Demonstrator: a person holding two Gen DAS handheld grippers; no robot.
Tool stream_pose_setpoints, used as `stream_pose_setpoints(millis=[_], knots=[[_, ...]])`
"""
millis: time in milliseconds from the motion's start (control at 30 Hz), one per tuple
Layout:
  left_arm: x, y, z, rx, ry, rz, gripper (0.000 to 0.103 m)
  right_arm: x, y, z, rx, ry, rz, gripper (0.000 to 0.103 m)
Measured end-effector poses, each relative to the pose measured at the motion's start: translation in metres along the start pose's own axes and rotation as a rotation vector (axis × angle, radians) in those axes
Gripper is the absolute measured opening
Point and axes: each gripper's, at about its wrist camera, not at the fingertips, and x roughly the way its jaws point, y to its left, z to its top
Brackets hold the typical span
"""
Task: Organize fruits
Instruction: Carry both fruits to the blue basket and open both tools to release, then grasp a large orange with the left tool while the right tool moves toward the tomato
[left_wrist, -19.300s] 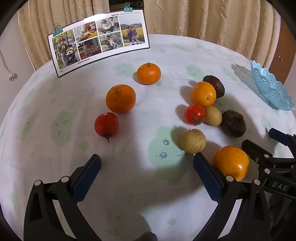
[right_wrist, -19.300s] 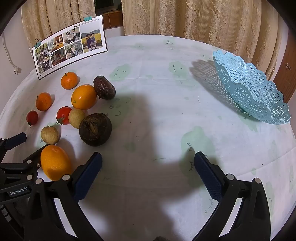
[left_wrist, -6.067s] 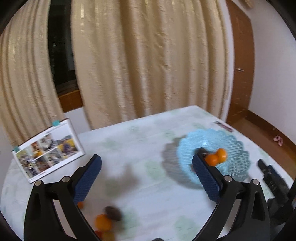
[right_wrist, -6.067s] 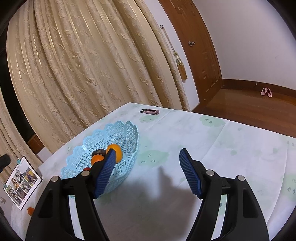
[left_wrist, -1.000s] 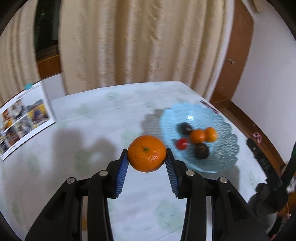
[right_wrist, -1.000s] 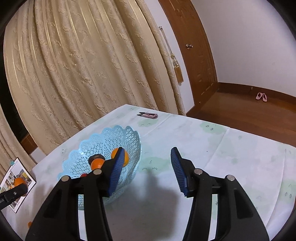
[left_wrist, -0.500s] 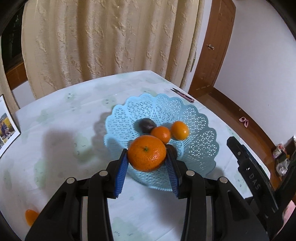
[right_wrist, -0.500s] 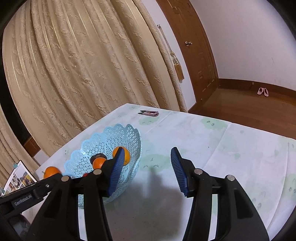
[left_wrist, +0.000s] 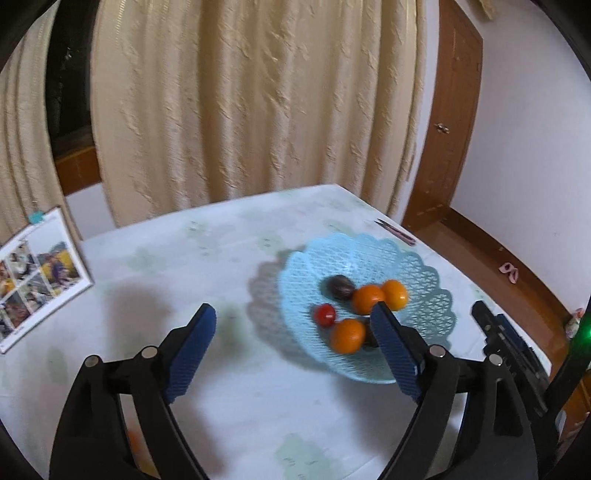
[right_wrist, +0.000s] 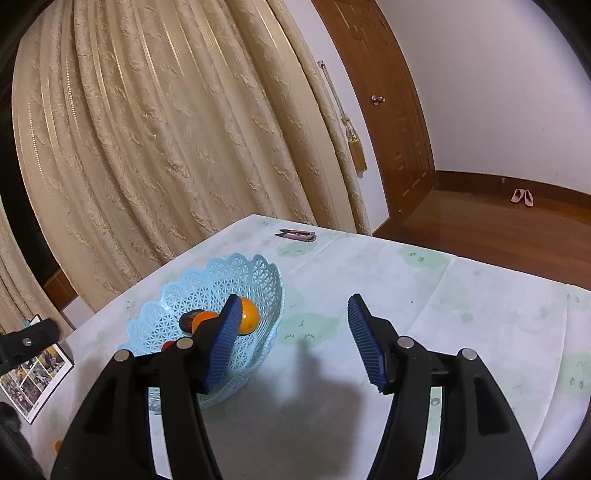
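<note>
A light blue lace basket stands on the table and holds three oranges, one at its near side, a red tomato and a dark fruit. Another dark fruit is mostly hidden behind my left finger. My left gripper is open and empty, above the table to the left of the basket. My right gripper is open and empty, to the right of the basket, where an orange shows behind its left finger.
A photo calendar stands at the table's left. A small pink clipper lies at the far edge. An orange fruit shows low on the left behind my left finger. Curtains hang behind the table.
My left gripper has opened and let go of the orange, which now lies in the basket. The gripper has pulled back and to the left. The right gripper has barely moved.
</note>
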Motion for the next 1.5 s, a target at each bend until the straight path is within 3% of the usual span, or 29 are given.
stream_pose_setpoints(millis=[367, 700, 1000, 1300, 1500], knots=[[-0.060, 0.086, -0.011, -0.113, -0.047, 0.144, 0.087, -0.008, 0.007, -0.003, -0.029, -0.033, -0.024, 0.061], [-0.087, 0.146, -0.039, -0.206, -0.035, 0.230, 0.087, -0.022, 0.035, -0.018, -0.089, -0.011, 0.034, 0.062], [-0.082, 0.173, -0.068, -0.259, 0.033, 0.259, 0.087, -0.032, 0.060, -0.032, -0.124, 0.030, 0.092, 0.063], [-0.042, 0.168, -0.093, -0.256, 0.175, 0.209, 0.087, -0.040, 0.080, -0.047, -0.172, 0.074, 0.139, 0.063], [-0.018, 0.164, -0.105, -0.248, 0.244, 0.190, 0.079, -0.043, 0.091, -0.054, -0.206, 0.103, 0.177, 0.063]])
